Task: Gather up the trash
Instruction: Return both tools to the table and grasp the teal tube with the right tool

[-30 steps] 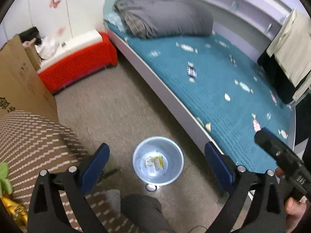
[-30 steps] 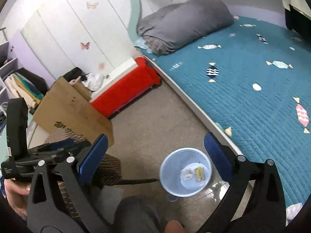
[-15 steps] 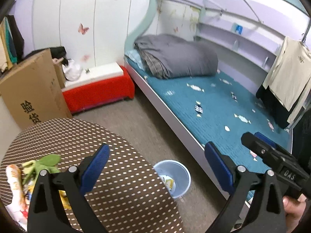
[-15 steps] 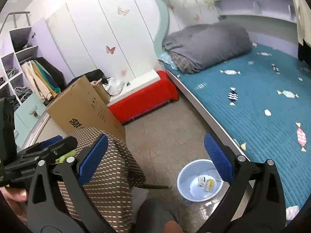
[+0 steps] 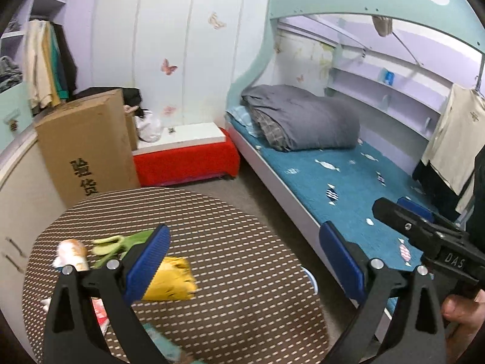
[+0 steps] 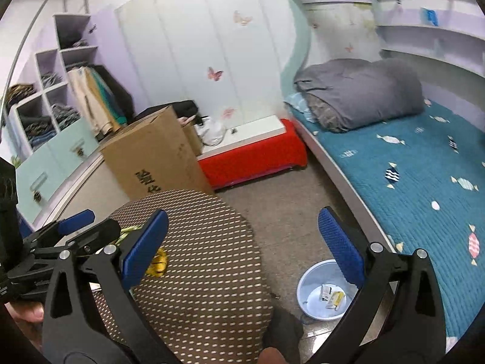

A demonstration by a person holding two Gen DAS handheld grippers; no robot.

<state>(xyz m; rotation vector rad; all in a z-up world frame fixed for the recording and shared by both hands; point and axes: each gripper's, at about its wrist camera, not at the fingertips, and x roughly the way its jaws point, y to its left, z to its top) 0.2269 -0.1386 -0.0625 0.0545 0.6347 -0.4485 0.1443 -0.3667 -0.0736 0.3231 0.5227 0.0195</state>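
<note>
Bed [image 5: 357, 182] with teal quilt along the right side, grey folded duvet [image 5: 300, 121] at its head. Round table [image 5: 212, 242] under a brown dotted cloth, near the bed's long edge. Cardboard box [image 5: 88, 139] upright past the table's far edge. Pale blue bin [image 6: 321, 291] on the floor between table and bed, a few wrappers [image 6: 332, 295] in its bottom. Left hand-held gripper [image 5: 242, 261] above the table's near half, blue pads wide apart, nothing held. Right hand-held gripper [image 6: 242, 242] above the table's right edge, likewise spread and empty. Yellow wrapper [image 5: 172, 279] near the table's left side, just beside a green scrap [image 5: 121, 242] and an orange-and-white packet [image 5: 71, 253], details blurred.
</note>
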